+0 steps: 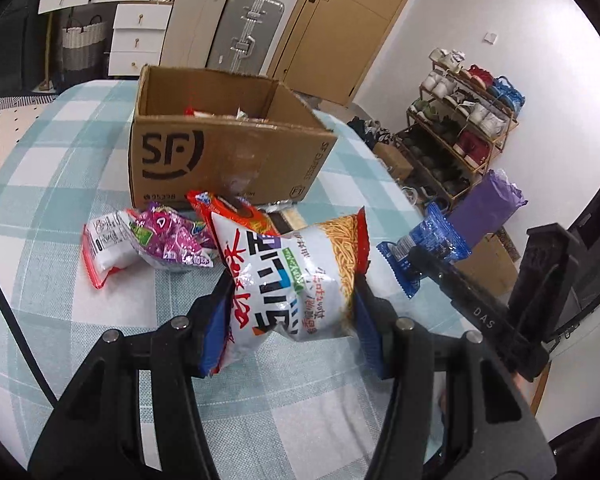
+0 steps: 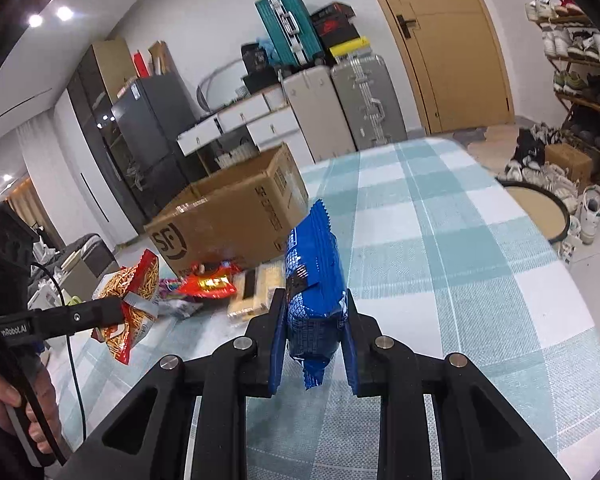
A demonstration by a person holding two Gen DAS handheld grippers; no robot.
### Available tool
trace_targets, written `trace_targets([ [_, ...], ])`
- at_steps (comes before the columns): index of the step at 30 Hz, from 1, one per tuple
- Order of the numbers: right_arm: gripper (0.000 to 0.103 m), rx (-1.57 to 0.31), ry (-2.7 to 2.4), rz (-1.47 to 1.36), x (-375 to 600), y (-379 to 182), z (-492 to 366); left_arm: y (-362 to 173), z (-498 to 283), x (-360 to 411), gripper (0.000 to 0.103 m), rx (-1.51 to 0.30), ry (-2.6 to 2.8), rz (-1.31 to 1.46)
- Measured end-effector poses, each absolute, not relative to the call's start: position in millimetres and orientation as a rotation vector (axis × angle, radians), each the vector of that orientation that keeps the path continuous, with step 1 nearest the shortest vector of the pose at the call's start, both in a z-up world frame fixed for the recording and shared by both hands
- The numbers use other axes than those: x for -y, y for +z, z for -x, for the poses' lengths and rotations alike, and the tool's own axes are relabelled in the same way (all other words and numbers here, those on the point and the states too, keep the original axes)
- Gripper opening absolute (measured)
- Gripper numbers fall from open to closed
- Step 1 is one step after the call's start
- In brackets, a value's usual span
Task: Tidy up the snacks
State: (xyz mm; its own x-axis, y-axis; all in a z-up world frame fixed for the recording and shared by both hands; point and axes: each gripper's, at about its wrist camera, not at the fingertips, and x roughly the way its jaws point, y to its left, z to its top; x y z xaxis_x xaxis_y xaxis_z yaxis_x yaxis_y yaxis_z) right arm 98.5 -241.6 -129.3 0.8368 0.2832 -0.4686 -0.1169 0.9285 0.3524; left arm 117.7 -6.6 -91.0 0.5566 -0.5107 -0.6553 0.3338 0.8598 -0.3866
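Grippers both had something: our left gripper (image 1: 290, 308) was clamped on the white noodle-snack bag (image 1: 296, 276), held up off the checked tablecloth (image 1: 80, 168), and our right gripper (image 2: 312, 330) squeezed a blue packet (image 2: 314, 280). Past them, loose snack packs (image 1: 156, 240) lay against the open cardboard box (image 1: 220, 152) near the table's far edge.

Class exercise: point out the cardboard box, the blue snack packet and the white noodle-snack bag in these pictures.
cardboard box (image 1: 220, 160): left wrist view, on its printed front wall.
blue snack packet (image 2: 314, 276): right wrist view, on its middle, above the gripper pads.
white noodle-snack bag (image 1: 288, 280): left wrist view, on its printed front face.
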Motion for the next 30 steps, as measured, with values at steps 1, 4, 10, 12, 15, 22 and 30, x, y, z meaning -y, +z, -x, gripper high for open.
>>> trace_targets([
  [1, 0.024, -0.525, 0.216, -0.311, 240.5, -127.5, -96.1, -86.1, -115.5, 3.2, 0.052, -0.837, -0.502, 0.227],
  [4, 0.024, -0.52, 0.227, -0.294, 233.1, -120.3, -93.9, -66.3, -104.4, -6.7, 0.052, -0.804, -0.507, 0.215],
  [10, 0.024, -0.497, 0.308, -0.277, 212.8, -87.0, -89.5, -22.4, -87.0, -22.9, 0.053, -0.724, -0.488, 0.184],
  [12, 0.024, -0.476, 0.328, -0.266, 207.3, -71.1, -86.4, -8.6, -83.2, -27.1, 0.053, -0.695, -0.474, 0.162],
  [15, 0.024, -0.451, 0.354, -0.252, 200.5, -45.7, -83.5, 9.5, -79.5, -37.7, 0.053, -0.674, -0.469, 0.151],
  [22, 0.024, -0.395, 0.401, -0.23, 188.8, 5.6, -83.5, 56.0, -79.3, -67.6, 0.053, -0.627, -0.458, 0.141],
  [30, 0.024, -0.372, 0.456, -0.19, 172.9, 49.6, -95.4, 102.6, -101.2, -103.5, 0.053, -0.61, -0.456, 0.179],
])
